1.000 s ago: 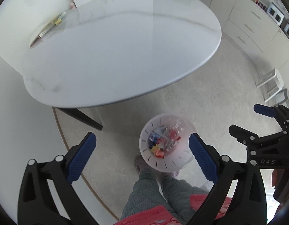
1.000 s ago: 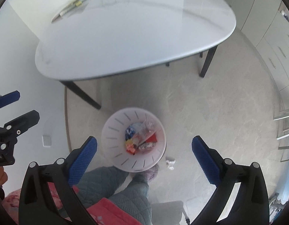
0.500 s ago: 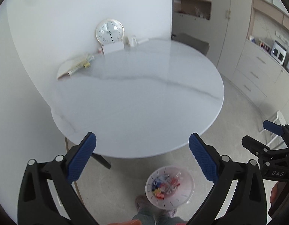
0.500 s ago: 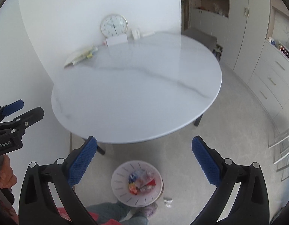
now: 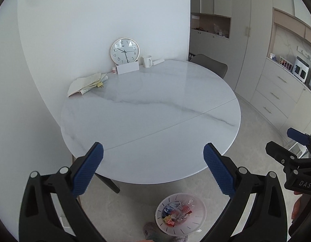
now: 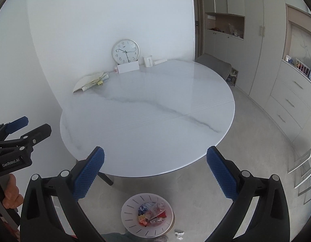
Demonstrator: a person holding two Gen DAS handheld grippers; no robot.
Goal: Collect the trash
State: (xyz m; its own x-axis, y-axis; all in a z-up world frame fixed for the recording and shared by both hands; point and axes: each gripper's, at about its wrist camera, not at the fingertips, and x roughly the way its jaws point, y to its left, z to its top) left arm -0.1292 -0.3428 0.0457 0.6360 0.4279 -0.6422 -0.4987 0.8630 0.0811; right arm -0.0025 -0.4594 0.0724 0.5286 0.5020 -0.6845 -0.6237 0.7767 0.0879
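A white slotted trash bin (image 5: 180, 214) stands on the floor in front of the table, with colourful wrappers (image 5: 174, 214) inside; it also shows in the right wrist view (image 6: 147, 215). A small crumpled white scrap (image 6: 179, 234) lies on the floor just right of the bin. My left gripper (image 5: 153, 171) is open and empty, raised above the table's near edge. My right gripper (image 6: 155, 173) is open and empty at about the same height. Each gripper shows at the edge of the other's view.
A round white marble table (image 5: 151, 109) stands against the wall with a clock (image 5: 124, 51), a white mug (image 5: 147, 61), a white card (image 5: 128, 68) and a pile of papers (image 5: 86, 82) at its back. A grey chair (image 5: 211, 66) and cabinets (image 5: 276, 92) stand to the right.
Both grippers have lifted and tilted up from looking down at the bin to looking across the tabletop. The bin has slid to the bottom of both views. Both stayed open.
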